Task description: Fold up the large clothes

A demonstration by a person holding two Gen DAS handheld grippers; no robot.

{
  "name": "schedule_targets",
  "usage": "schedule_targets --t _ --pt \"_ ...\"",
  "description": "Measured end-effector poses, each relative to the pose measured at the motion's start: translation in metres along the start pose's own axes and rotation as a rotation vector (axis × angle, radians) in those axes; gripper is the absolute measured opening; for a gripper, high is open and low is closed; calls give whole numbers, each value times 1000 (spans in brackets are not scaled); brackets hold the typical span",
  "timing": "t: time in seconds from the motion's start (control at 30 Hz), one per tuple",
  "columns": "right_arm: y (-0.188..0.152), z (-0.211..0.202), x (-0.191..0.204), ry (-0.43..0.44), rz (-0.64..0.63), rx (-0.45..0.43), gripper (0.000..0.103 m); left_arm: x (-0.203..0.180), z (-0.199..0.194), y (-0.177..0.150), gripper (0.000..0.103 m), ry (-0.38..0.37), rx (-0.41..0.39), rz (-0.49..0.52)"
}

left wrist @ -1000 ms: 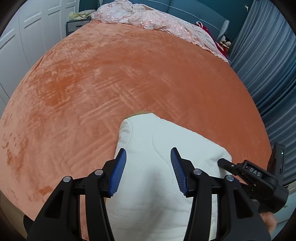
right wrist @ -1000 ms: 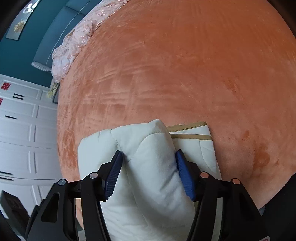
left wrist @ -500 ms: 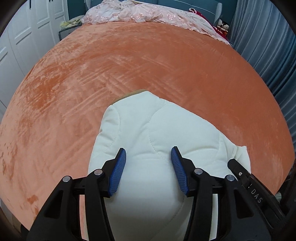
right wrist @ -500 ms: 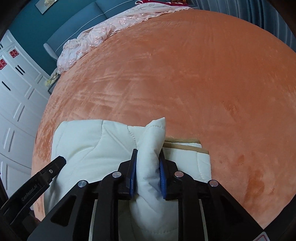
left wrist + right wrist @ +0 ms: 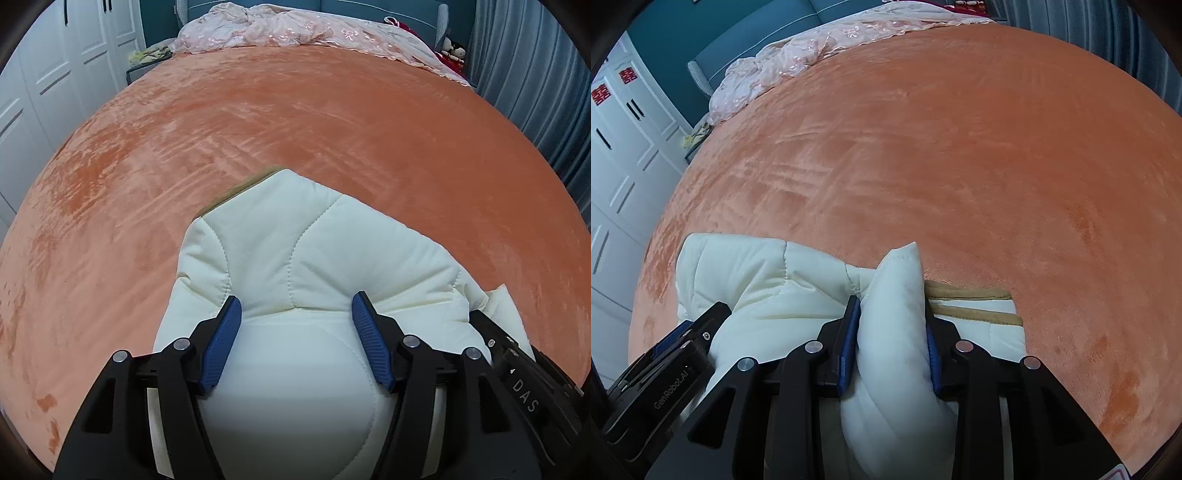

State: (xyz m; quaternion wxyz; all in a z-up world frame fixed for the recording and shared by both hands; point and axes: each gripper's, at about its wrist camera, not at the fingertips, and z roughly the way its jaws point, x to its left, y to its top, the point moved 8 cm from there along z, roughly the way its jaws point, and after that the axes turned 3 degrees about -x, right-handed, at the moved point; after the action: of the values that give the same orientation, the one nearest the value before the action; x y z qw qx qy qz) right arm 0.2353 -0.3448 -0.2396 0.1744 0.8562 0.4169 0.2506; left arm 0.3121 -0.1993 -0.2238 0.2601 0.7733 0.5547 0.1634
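My right tongs are clenched on a raised fold of the cream quilted garment, which sits bundled at the lower middle of the frame on the orange bed. My left tongs straddle it, released. I judge the folding nearly done, with a last tuck remaining.

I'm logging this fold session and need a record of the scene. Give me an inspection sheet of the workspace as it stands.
Surface: orange plush bedspread, brushed streaks, a few darker patches.
Job's things: cream quilted garment bunched at the near edge; tan trim shows on its right side.
Clutter: pink embroidered cover heaped at the head of the bed.
Grippers: left gripper open, straddling the garment; right gripper shut on a pinched fold.
Cables: nothing seen.
Surroundings: white wardrobe doors, teal headboard, grey-blue curtains.
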Motion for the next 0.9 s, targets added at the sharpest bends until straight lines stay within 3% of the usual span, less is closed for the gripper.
schedule_targets --t 0.9 --pt "2 13 2 11 -27 -67 33 0 18 -2 66 67 -70 14"
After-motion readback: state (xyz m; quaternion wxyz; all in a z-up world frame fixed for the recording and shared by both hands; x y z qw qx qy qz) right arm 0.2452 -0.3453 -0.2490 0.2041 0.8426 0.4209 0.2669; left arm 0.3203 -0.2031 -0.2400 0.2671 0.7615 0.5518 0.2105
